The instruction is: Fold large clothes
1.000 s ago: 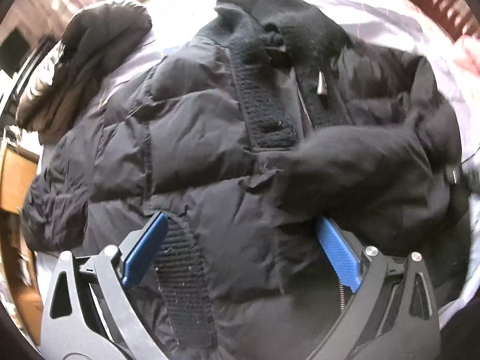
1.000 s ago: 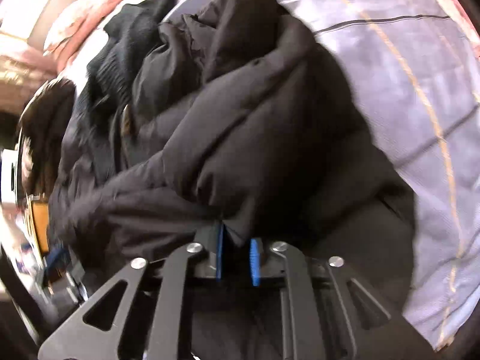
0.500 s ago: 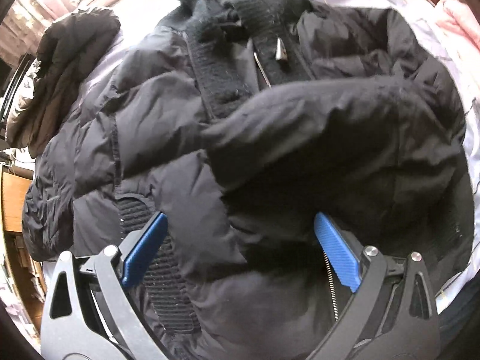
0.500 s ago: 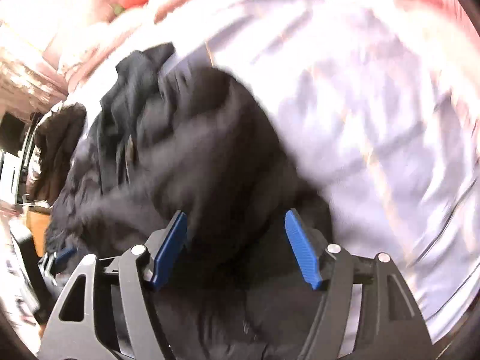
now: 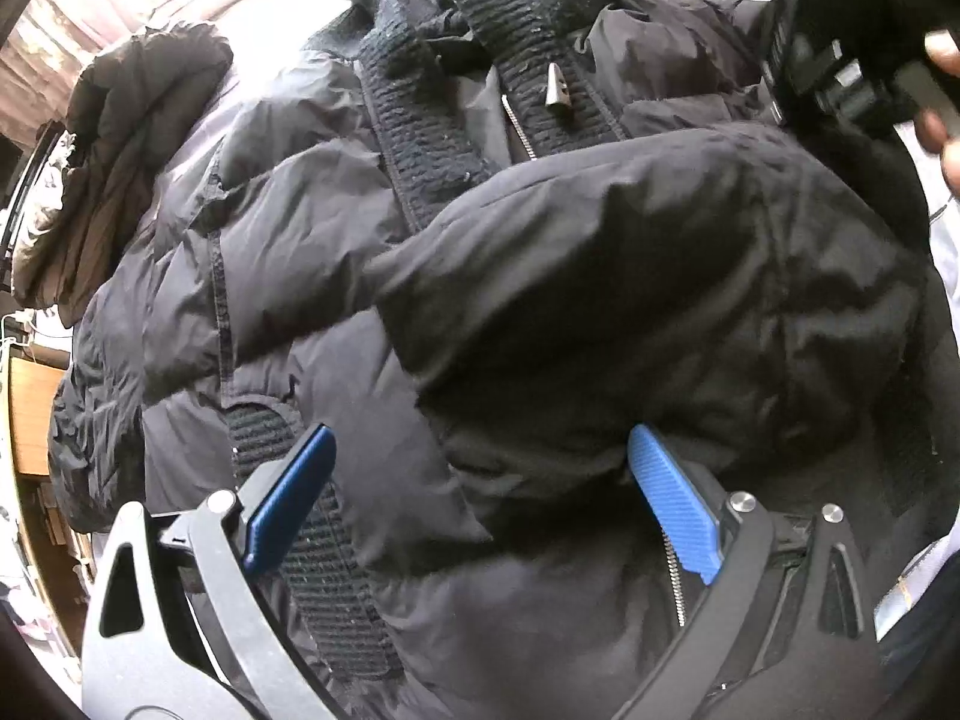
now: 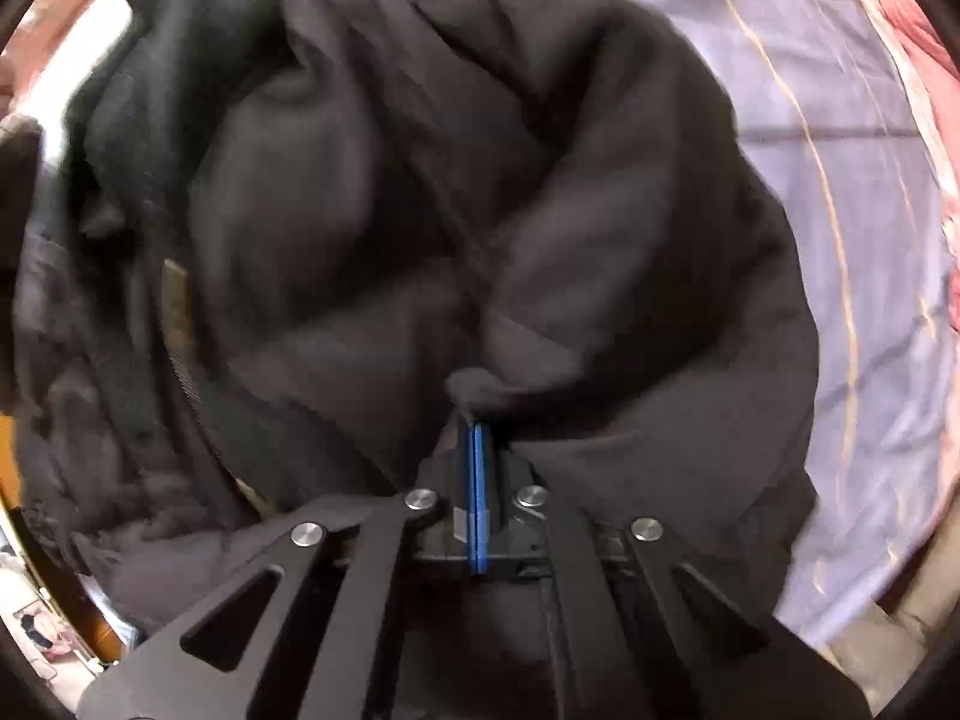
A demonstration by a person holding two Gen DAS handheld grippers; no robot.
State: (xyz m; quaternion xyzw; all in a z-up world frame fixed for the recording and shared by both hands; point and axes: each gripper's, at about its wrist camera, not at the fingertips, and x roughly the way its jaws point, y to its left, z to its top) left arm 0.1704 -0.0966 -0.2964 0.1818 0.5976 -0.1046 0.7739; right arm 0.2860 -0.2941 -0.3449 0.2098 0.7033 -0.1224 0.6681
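My right view is smeared with blur, and the black puffer jacket (image 6: 456, 228) fills most of it. My right gripper (image 6: 475, 438) has its jaws pressed together on a pinch of jacket fabric at lower centre. My left gripper (image 5: 480, 480) hangs with jaws spread wide over the folded sleeve. Pale lilac bedsheet (image 6: 852, 138) shows at the right edge.

Black puffer jacket (image 5: 540, 276) — lilac sheet (image 6: 840, 120), thin gold-and-dark stripes.
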